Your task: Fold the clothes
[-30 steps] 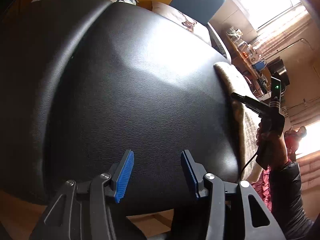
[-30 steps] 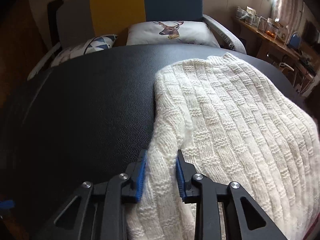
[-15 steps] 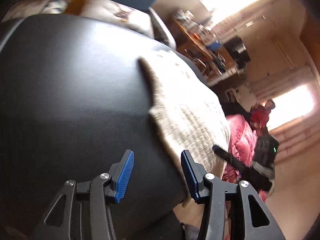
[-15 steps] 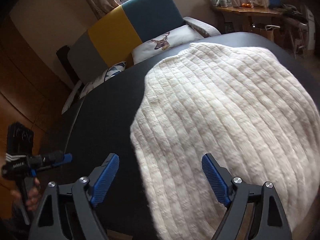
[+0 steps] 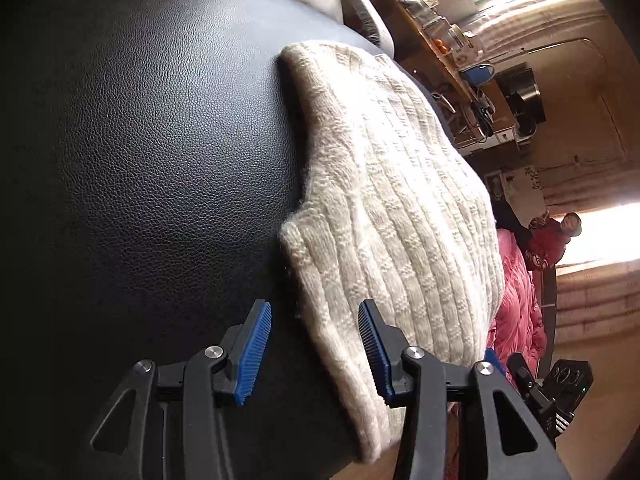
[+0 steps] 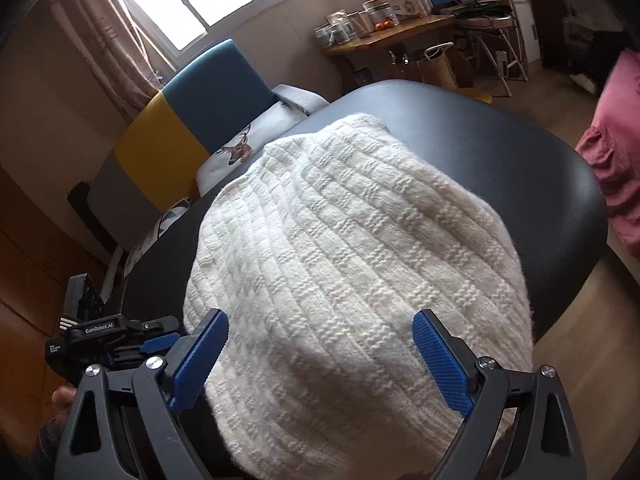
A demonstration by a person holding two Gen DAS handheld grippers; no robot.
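Note:
A cream knitted sweater (image 5: 392, 200) lies folded on a black leather-covered table (image 5: 140, 140), near its right end, with the near edge hanging slightly over the table's front. My left gripper (image 5: 316, 348) is open, its jaws straddling the sweater's left near edge without closing on it. In the right wrist view the same sweater (image 6: 352, 248) fills the middle, and my right gripper (image 6: 320, 356) stands wide open just above its near part, holding nothing. The left gripper's body (image 6: 100, 336) shows at lower left of that view.
A sofa with yellow and teal back panels (image 6: 192, 108) and a deer-print cushion (image 6: 244, 148) stands behind the table. A wooden side table with jars (image 6: 380, 28) is at the back right. Pink fabric (image 6: 616, 152) hangs at the right. A person in red (image 5: 552, 236) is far off.
The right gripper let go of the sweater's edge, opened wide and pulled back. The left gripper swung right from bare table to the sweater's left near edge.

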